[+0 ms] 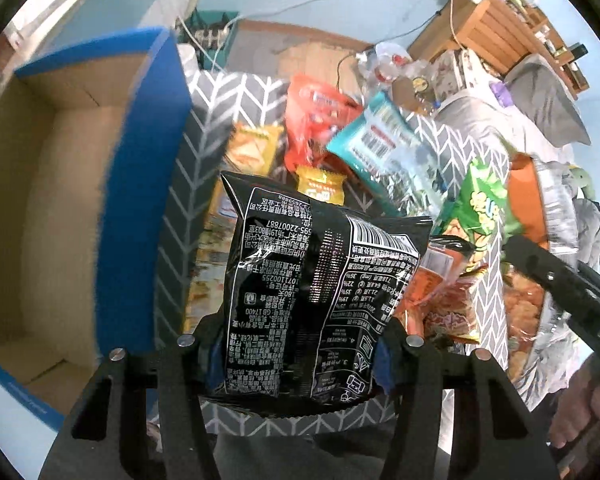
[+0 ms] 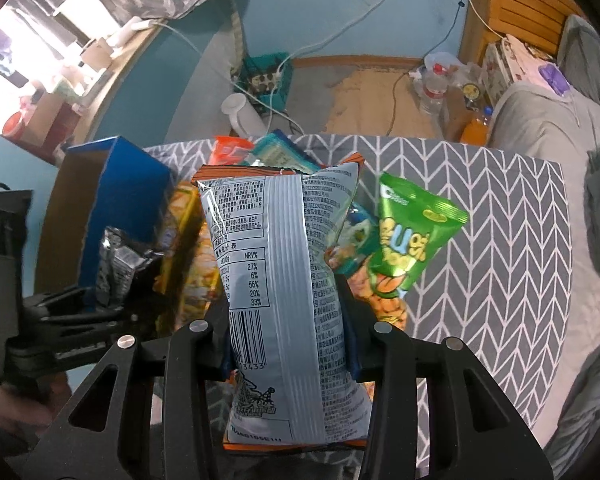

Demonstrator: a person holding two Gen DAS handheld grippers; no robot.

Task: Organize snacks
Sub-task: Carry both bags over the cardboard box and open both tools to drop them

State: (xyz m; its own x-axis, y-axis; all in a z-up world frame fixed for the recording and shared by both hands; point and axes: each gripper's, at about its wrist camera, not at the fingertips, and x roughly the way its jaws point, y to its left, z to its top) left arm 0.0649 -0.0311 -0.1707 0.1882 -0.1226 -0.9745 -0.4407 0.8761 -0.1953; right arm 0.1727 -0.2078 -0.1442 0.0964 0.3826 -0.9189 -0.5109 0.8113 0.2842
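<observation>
My left gripper (image 1: 298, 354) is shut on a black snack bag (image 1: 312, 280) and holds it above the table, just right of the open blue cardboard box (image 1: 144, 184). My right gripper (image 2: 288, 336) is shut on a silver-backed, orange-edged snack bag (image 2: 284, 280) lifted over the snack pile. The left gripper with the black bag (image 2: 118, 268) shows at the left of the right wrist view, next to the blue box (image 2: 132, 188). The right gripper's body (image 1: 560, 292) shows at the right of the left wrist view.
A pile of snacks lies on the grey chevron tablecloth (image 2: 500, 240): a green bag (image 2: 412, 236), a teal bag (image 1: 380, 148), a red bag (image 1: 316, 116), and yellow packets (image 1: 252, 148). Behind the table are cables, bottles (image 2: 436, 84) and a bed (image 2: 548, 120).
</observation>
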